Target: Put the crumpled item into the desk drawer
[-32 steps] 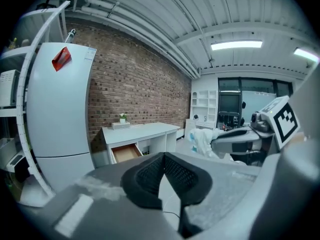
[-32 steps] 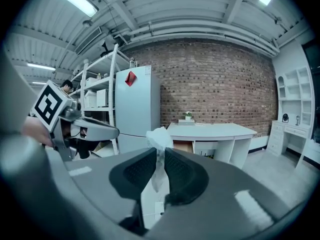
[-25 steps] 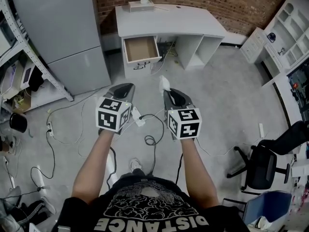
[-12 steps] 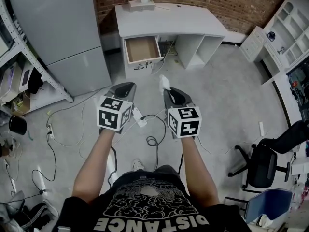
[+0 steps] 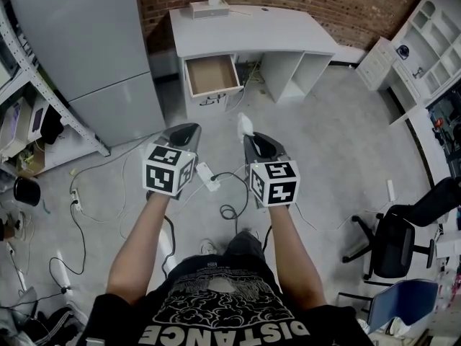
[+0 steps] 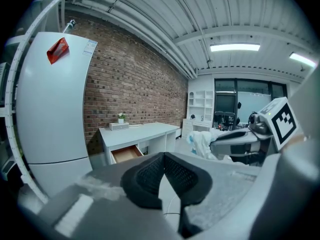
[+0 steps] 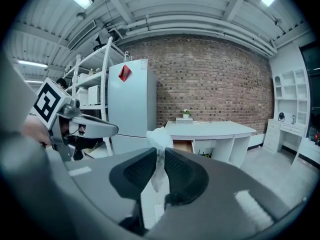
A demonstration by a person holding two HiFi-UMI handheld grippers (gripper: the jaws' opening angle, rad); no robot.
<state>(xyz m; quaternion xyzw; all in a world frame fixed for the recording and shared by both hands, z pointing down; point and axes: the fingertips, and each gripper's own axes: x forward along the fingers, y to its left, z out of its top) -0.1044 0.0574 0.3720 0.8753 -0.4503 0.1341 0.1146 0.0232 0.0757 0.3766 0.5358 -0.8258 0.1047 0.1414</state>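
The crumpled white item sticks out beyond the tips of my right gripper, which is shut on it. In the right gripper view the pads pinch the lower part of that item. My left gripper hangs beside it at the same height, jaws shut with nothing between them. From the left gripper view, the item shows at the right gripper's tip. The white desk stands ahead against the brick wall. Its drawer is pulled open at the desk's left, wooden bottom bare. Both grippers are well short of the desk.
A tall grey fridge stands left of the desk, with metal shelving further left. Cables and a power strip lie on the floor below the grippers. An office chair is at right, white shelf units beyond.
A knee has come forward beneath me and the shoe has shifted. The floor has shifted slightly in view. Both grippers keep their pose, with the white item still in the right one.
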